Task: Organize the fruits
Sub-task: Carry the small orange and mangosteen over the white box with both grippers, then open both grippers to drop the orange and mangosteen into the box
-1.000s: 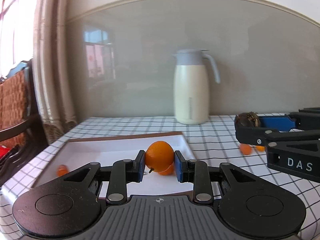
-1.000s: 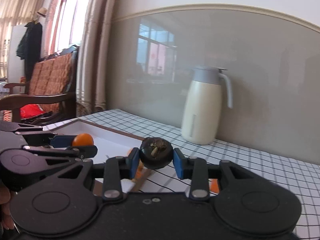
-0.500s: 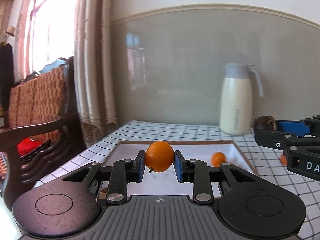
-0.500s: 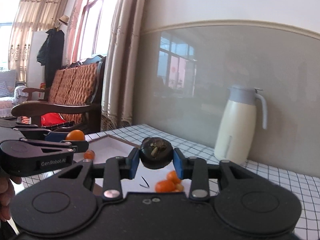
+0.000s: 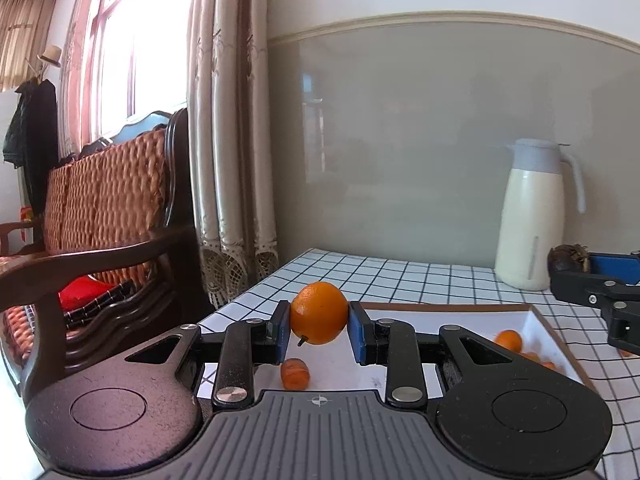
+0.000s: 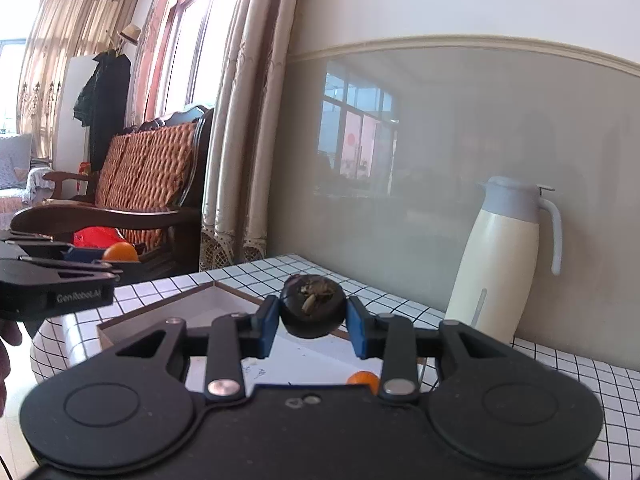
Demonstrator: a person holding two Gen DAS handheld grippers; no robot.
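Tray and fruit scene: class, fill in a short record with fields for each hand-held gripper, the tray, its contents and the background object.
left hand-held gripper: shut on orange fruit
right hand-held gripper: shut on dark round fruit
tray: white, brown-rimmed, on checked tablecloth
tray contents: several small orange fruits
background: cream jug, upright by the wall

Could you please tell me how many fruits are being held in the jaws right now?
2: an orange clamped in the left gripper, and a dark fruit clamped in the right gripper. Neither is hidden.
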